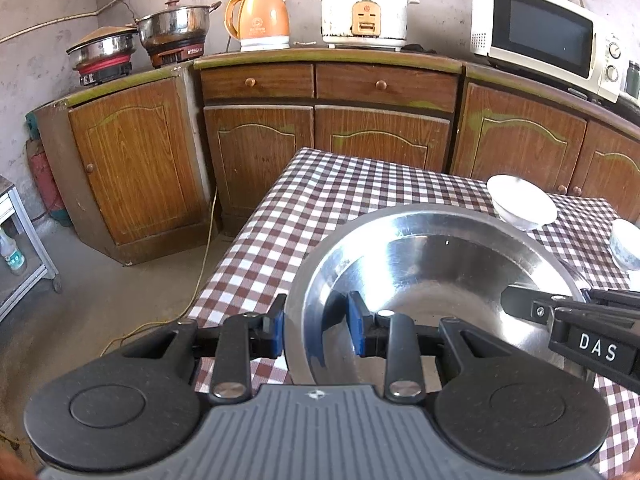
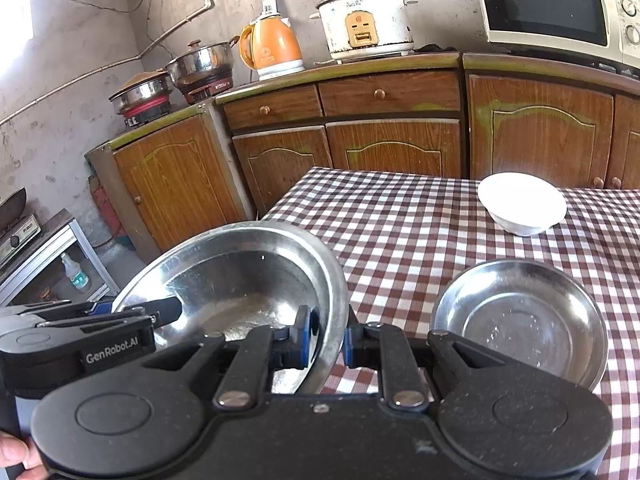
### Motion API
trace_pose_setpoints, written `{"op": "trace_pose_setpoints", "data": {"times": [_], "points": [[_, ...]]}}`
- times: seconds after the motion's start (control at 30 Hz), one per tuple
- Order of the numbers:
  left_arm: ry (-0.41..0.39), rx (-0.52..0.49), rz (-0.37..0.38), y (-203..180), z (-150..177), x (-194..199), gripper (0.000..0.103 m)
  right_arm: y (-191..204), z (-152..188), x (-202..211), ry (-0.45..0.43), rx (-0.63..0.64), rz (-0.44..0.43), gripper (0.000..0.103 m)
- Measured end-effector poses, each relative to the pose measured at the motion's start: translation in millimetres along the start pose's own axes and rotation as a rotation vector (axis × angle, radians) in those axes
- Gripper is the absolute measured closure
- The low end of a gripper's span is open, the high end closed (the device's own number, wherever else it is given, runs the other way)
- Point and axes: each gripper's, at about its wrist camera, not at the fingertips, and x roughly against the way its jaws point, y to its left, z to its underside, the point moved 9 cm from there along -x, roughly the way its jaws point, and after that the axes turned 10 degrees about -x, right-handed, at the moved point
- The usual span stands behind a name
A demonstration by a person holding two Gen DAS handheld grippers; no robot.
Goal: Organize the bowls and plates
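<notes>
We hold 1 steel basin between our 2 tools above the checked worktop.

Our left tool [image 1: 316,330] is clamped on the basin's [image 1: 440,264] left rim, 1 blue pad outside the wall and 1 inside. Our right tool [image 2: 332,340] is clamped on the opposite rim, its pads nearly together on the thin metal. The basin hangs tilted over the near left part of the worktop [image 2: 400,216]; we cannot tell if its underside touches the cloth. A smaller steel bowl [image 2: 520,320] stands on the cloth just right of the basin. A white bowl [image 2: 522,208] stands farther back, and a patterned bowl [image 1: 626,248] shows at the right edge of the left view. A thumb [image 2: 14,454] shows at the lower left of the right view.
</notes>
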Motion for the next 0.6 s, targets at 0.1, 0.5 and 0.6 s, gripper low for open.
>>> {"op": "trace_pose_setpoints", "data": {"times": [0.1, 0.5, 0.6], "points": [[0.004, 0.004, 0.006, -1, 5, 1, 0.071, -1, 6, 2, 0.003, 0.002, 0.003, 0.083], [0.025, 0.000, 0.015, -9, 24, 8, 0.071, -8, 25, 10, 0.017, 0.006, 0.015, 0.083], [0.031, -0.005, 0.019, -12, 28, 9, 0.071, -12, 30, 12, 0.022, 0.001, 0.017, 0.083]]}}
